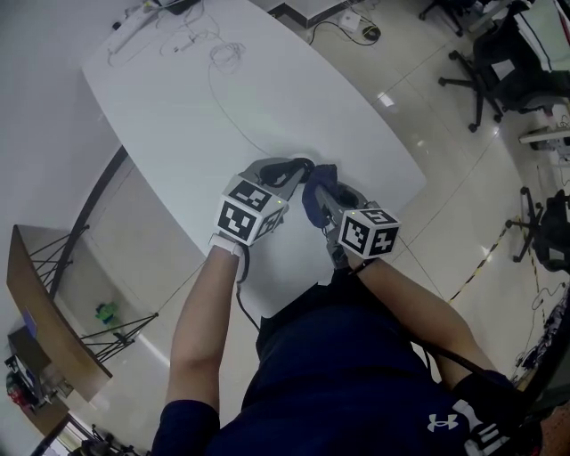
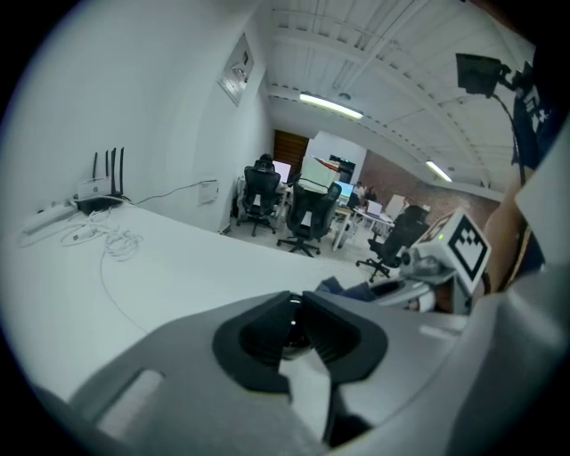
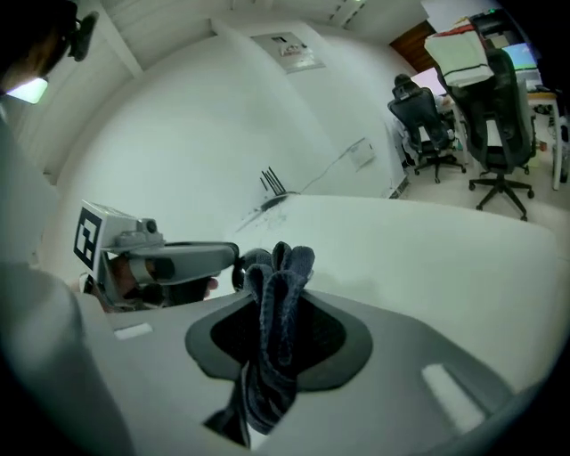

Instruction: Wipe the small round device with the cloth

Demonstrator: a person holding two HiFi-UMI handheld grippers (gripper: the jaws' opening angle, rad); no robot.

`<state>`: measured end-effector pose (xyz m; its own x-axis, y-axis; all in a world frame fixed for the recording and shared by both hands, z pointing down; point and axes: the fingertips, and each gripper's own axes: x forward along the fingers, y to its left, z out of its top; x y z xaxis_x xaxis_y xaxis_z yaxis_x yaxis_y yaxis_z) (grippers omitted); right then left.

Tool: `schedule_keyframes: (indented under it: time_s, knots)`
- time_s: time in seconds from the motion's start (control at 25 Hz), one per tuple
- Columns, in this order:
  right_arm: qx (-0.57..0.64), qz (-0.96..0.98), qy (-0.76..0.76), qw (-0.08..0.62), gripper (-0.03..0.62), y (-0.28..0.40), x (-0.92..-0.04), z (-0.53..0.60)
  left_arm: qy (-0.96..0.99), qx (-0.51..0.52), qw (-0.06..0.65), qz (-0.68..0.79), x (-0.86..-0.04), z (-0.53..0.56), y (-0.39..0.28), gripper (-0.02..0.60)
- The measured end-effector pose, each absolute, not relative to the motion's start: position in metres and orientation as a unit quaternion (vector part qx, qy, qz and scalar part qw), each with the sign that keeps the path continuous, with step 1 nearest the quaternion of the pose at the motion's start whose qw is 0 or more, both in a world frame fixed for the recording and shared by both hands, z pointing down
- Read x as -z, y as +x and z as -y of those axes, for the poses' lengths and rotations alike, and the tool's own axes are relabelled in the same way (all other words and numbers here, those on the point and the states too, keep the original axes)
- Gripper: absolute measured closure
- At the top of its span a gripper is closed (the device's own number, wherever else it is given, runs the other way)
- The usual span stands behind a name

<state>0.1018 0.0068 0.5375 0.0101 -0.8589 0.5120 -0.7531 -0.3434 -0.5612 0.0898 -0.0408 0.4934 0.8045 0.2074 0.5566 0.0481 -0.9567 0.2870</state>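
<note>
My left gripper [image 1: 297, 171] hovers over the white table [image 1: 196, 125] near its front edge, shut on the small round black device [image 1: 304, 165]. In the left gripper view the dark, shiny device [image 2: 292, 328] sits pinched between the black pads. My right gripper [image 1: 318, 191] is close beside it on the right, shut on the bunched dark blue cloth [image 1: 315, 201]. In the right gripper view the cloth [image 3: 278, 294] sticks up between the jaws. Its folds reach toward the left gripper's tip and the device [image 3: 239, 262]. Whether cloth and device touch I cannot tell.
Loose white cables [image 1: 218, 55] and a power strip [image 1: 134, 22] lie at the table's far end. Black office chairs [image 1: 485, 62] stand on the glossy floor to the right. A wooden board on a wire stand [image 1: 49, 312] is at lower left.
</note>
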Motion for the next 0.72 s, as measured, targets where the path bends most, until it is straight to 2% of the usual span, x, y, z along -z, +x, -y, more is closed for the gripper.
schedule_keyframes:
  time_s: [0.28, 0.4, 0.52, 0.6, 0.72]
  knots:
    - [0.505, -0.571, -0.647, -0.034, 0.499, 0.088, -0.601, -0.017, 0.939, -0.317, 0.125, -0.053, -0.494, 0.038, 0.093, 0.538]
    - [0.541, -0.557, -0.628, -0.054, 0.499, 0.083, -0.611, -0.023, 0.938, -0.322, 0.122, -0.045, -0.496, 0.038, 0.092, 0.538]
    - [0.569, -0.549, -0.61, -0.05, 0.499, 0.081, -0.611, -0.032, 0.939, -0.321, 0.117, -0.04, -0.495, 0.036, 0.094, 0.536]
    - [0.571, -0.557, -0.602, -0.028, 0.499, 0.085, -0.598, -0.034, 0.948, -0.295, 0.119, -0.023, -0.483, 0.04, 0.094, 0.505]
    - [0.544, -0.583, -0.603, 0.02, 0.499, 0.097, -0.559, -0.029, 0.961, -0.224, 0.162, 0.031, -0.451, 0.055, 0.084, 0.505]
